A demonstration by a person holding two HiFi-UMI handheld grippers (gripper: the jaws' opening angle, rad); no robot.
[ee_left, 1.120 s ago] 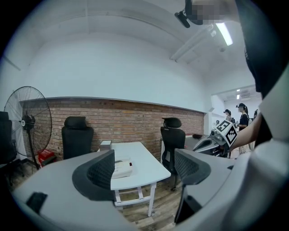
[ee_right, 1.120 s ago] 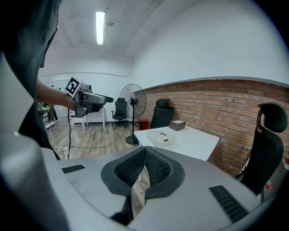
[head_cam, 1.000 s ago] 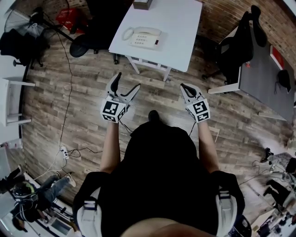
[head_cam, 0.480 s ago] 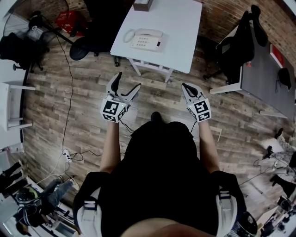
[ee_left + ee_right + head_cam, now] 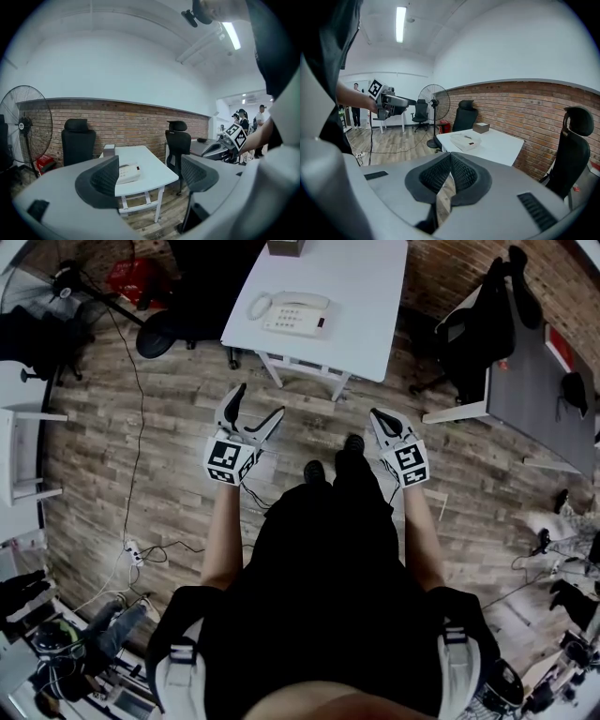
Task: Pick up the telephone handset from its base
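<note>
A cream telephone point(image 5: 289, 314) sits on a white table point(image 5: 361, 296) ahead of me, with its handset point(image 5: 259, 306) resting on the base's left side. Both grippers are held over the wooden floor, well short of the table. My left gripper point(image 5: 259, 405) is open with nothing between its jaws; in the left gripper view the telephone point(image 5: 128, 172) shows beyond the left jaw. My right gripper point(image 5: 374, 416) is shut and empty. Far ahead in the right gripper view is the telephone point(image 5: 464, 140) on the table point(image 5: 499, 146).
A small brown box point(image 5: 287, 247) stands at the table's far edge. Black office chairs point(image 5: 469, 329) flank the table, with a grey desk point(image 5: 534, 381) at the right. A standing fan point(image 5: 435, 103) and cables point(image 5: 141, 437) occupy the left floor. People stand in the background.
The person has taken a step towards the table: the right foot now shows forward between the grippers. Both grippers keep their pose and jaw state.
</note>
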